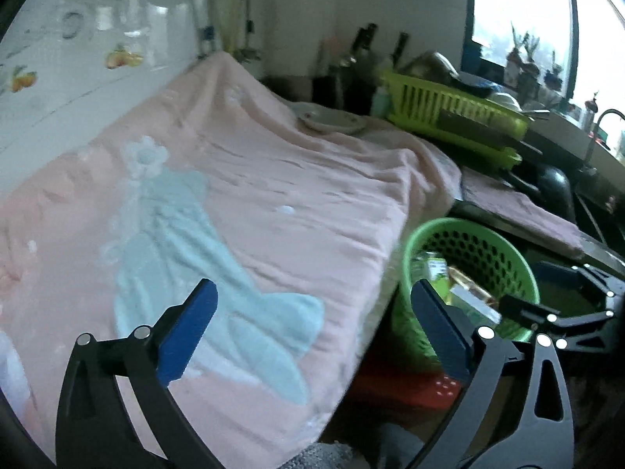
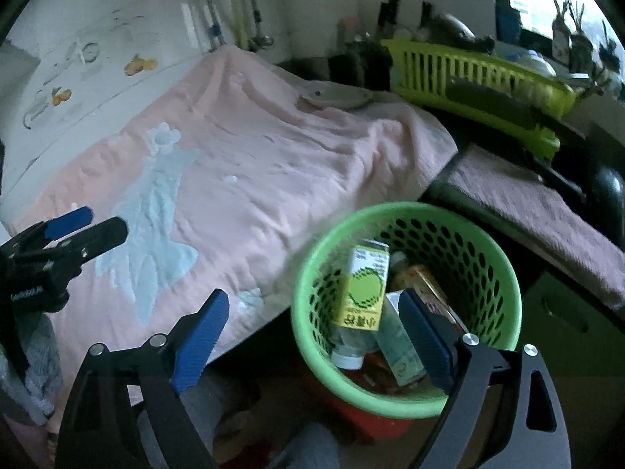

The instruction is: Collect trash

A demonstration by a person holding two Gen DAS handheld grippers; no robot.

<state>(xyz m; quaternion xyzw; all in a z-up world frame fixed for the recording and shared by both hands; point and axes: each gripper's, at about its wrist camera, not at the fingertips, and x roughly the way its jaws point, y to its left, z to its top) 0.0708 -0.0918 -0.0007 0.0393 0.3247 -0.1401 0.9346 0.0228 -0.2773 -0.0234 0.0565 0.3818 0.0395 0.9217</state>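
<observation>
A green perforated basket (image 2: pixel 410 208) stands beside and below the counter edge. It holds a yellow-green drink carton (image 2: pixel 363 289), a clear bottle (image 2: pixel 347 348) and several flat packets. My right gripper (image 2: pixel 314 336) hovers at its near left rim, open, with nothing between the blue pads. My left gripper (image 1: pixel 312 332) is open and empty over the front edge of a pink towel (image 1: pixel 273 179), with the basket (image 1: pixel 429 226) to its right. Each gripper shows in the other's view: left gripper (image 2: pixel 107 221), right gripper (image 1: pixel 547 293). A small white speck (image 1: pixel 287 210) lies on the towel.
The pink towel (image 2: pixel 273 148) with a pale blue pattern covers the counter. A plate (image 2: pixel 336 95) sits at its far end. A lime dish rack (image 2: pixel 480 74) and a mauve cloth (image 2: pixel 547 211) lie to the right. Something red (image 2: pixel 359 410) lies under the basket.
</observation>
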